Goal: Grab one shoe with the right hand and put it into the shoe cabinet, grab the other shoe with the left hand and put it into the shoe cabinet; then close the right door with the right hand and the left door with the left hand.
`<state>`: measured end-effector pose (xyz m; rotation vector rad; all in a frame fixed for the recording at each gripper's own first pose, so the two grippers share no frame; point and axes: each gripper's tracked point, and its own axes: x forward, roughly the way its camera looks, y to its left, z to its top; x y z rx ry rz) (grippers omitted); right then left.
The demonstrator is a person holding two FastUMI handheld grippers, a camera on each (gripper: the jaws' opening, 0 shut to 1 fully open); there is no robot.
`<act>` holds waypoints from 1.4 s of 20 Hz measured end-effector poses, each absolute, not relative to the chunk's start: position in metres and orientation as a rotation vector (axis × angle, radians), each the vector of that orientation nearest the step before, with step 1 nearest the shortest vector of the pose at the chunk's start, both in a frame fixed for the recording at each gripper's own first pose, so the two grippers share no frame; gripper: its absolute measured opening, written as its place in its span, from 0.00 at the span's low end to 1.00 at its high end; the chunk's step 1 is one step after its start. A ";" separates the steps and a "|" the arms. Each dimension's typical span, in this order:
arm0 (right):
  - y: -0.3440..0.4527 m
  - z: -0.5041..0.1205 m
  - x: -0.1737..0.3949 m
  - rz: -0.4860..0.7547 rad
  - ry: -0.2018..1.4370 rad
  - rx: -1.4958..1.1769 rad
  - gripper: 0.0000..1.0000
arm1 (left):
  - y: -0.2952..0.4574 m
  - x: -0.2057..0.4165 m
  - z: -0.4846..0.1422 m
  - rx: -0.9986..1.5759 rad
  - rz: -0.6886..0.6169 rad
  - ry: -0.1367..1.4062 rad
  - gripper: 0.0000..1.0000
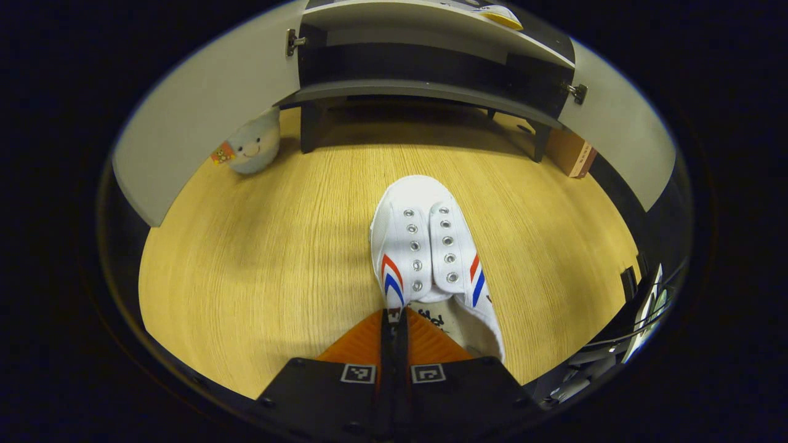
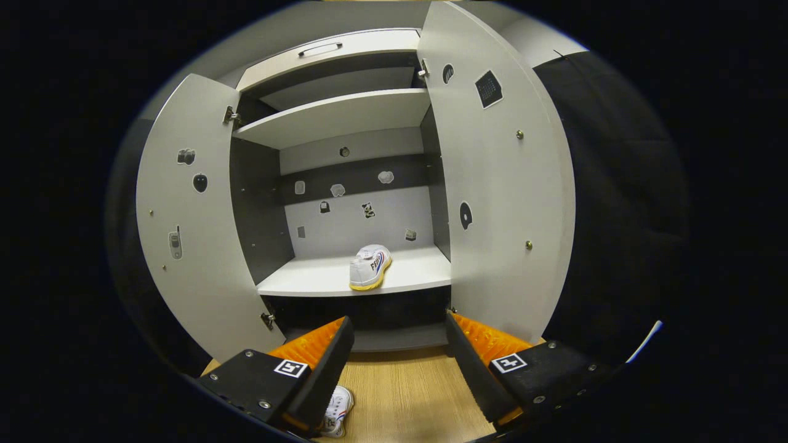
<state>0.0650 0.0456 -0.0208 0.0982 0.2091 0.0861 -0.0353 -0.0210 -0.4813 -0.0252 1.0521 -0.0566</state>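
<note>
In the left gripper view, the left hand-held gripper has its two fingers pressed together on the heel edge of a white shoe with red and blue stripes. The shoe points toe-first toward the shoe cabinet, well short of it on the wooden floor. Whether the shoe rests on the floor or is lifted just off it is hard to judge from this angle. A round plush toy lies by the cabinet's left front leg, and a brown box stands by the cabinet's right side. Both cabinet doors stand open, the left door and the right door swung out to either side.

In the right gripper view, the right hand-held gripper faces the shoe cabinet with its fingers spread wide and nothing between them. The other shoe sits on the cabinet's lower shelf, heel outward, near the shelf's front edge and right of its middle. The left door and right door are open. The first shoe peeks out on the floor in front of the cabinet, behind the gripper's left finger.
</note>
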 end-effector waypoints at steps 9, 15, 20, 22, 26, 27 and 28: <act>0.056 -0.036 0.060 0.113 0.203 0.104 0.93 | -0.011 -0.016 -0.444 -0.131 -0.024 0.996 0.06; 0.067 -0.026 0.056 0.142 0.180 0.115 0.93 | 0.008 0.005 -0.387 -0.173 -0.032 0.936 0.06; 0.078 -0.020 0.055 0.172 0.165 0.132 0.93 | 0.035 0.030 -0.300 -0.160 -0.056 0.832 0.07; 0.082 -0.018 0.054 0.184 0.161 0.137 0.93 | 0.039 0.059 -0.265 -0.155 -0.048 0.789 0.06; 0.089 -0.009 0.055 0.208 0.142 0.138 0.92 | 0.034 0.102 -0.208 -0.166 -0.021 0.688 0.06; 0.089 -0.007 0.055 0.212 0.135 0.136 0.92 | 0.034 0.114 -0.196 -0.169 -0.019 0.669 0.06; 0.090 -0.004 0.055 0.213 0.131 0.134 0.92 | 0.038 0.111 -0.182 -0.164 -0.011 0.650 0.06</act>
